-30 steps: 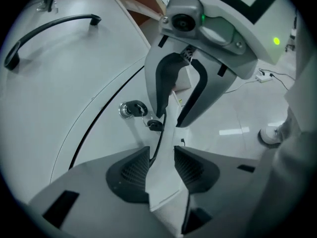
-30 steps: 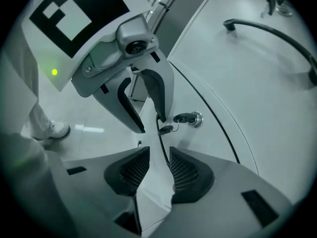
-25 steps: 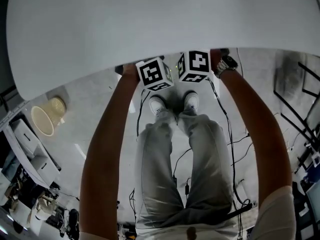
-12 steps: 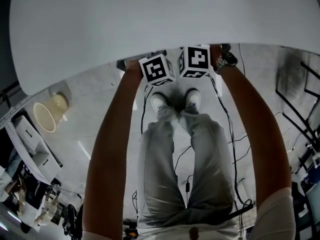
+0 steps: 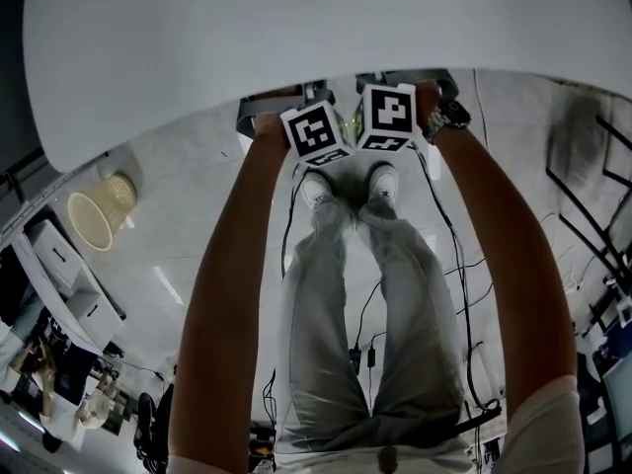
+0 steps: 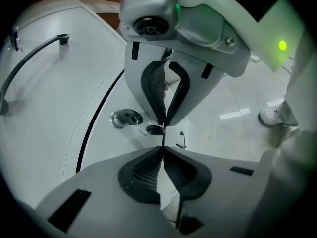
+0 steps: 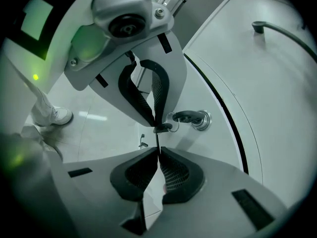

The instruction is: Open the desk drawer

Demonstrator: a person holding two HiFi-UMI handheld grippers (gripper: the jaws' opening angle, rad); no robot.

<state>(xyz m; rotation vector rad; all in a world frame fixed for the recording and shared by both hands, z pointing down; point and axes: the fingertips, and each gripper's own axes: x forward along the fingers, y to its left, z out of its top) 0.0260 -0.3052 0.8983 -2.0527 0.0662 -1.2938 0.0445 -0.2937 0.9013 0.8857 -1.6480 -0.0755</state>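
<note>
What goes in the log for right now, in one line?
white drawer front: looks closed | silver round lock: dark key in it | left tongs: shut by dark hanging tag | right tongs: closing, nothing clearly between

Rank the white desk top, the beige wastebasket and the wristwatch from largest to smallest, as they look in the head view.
1. white desk top, by far
2. beige wastebasket
3. wristwatch, smallest although it is nearer the camera

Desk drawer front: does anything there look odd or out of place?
Nothing spilled or broken. One oddity: the left gripper and right gripper meet tip to tip at a dark piece dangling from the key in the lock, the right's jaws closing on it, while the drawer handle is untouched.
</note>
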